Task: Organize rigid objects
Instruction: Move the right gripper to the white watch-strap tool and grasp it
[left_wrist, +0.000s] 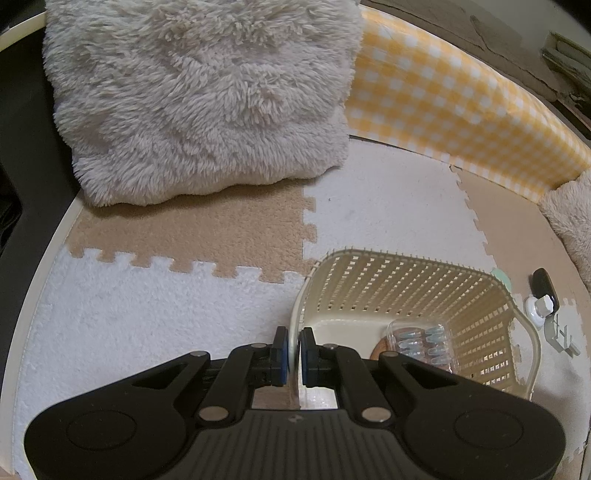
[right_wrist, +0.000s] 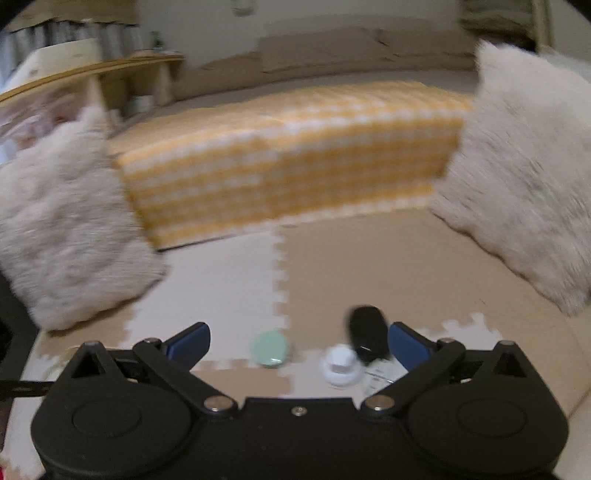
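My left gripper (left_wrist: 294, 354) is shut on the near rim of a cream perforated basket (left_wrist: 413, 284). Inside the basket lies a clear plastic case (left_wrist: 421, 341) with pale blue pieces, on top of a brown round thing. To the basket's right on the mat lie a black oblong object (left_wrist: 543, 286) and a small white cap-like object (left_wrist: 539, 308). My right gripper (right_wrist: 297, 341) is open and empty, low over the mat. Between its fingers lie a mint green round object (right_wrist: 269, 349), the white cap-like object (right_wrist: 341, 365) and the black oblong object (right_wrist: 367, 338).
Beige and white puzzle floor mats (left_wrist: 184, 229) cover the floor. A fluffy cream cushion (left_wrist: 203, 96) lies ahead of the left gripper, with two like it (right_wrist: 66, 229) (right_wrist: 524, 192) in the right wrist view. A yellow checked cushion block (right_wrist: 288, 162) lies between them. A wooden shelf (right_wrist: 110, 81) stands far left.
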